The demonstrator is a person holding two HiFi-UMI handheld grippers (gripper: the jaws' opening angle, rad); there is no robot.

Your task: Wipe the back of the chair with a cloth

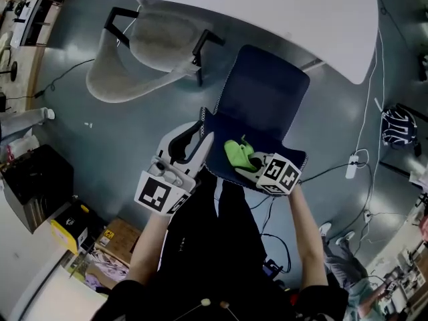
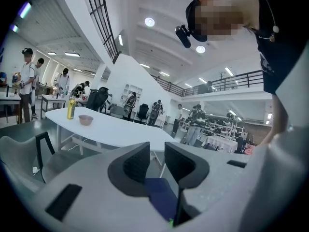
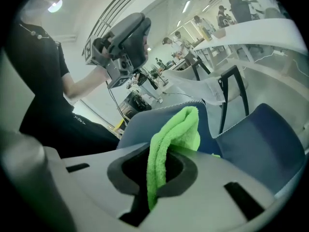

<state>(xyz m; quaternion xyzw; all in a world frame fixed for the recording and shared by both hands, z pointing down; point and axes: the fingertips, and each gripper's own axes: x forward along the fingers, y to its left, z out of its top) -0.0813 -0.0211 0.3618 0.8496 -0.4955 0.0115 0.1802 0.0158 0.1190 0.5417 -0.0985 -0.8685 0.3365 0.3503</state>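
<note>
My right gripper [image 3: 165, 170] is clamped on the green cloth [image 3: 176, 129], against the blue chair back [image 3: 140, 127]. My left gripper [image 2: 157, 164] has its jaws narrowly apart and empty.

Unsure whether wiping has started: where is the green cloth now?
The green cloth is held between the jaws of the right gripper, at the top edge of the blue chair backrest, centre of the head view, just right of the left gripper.
</note>
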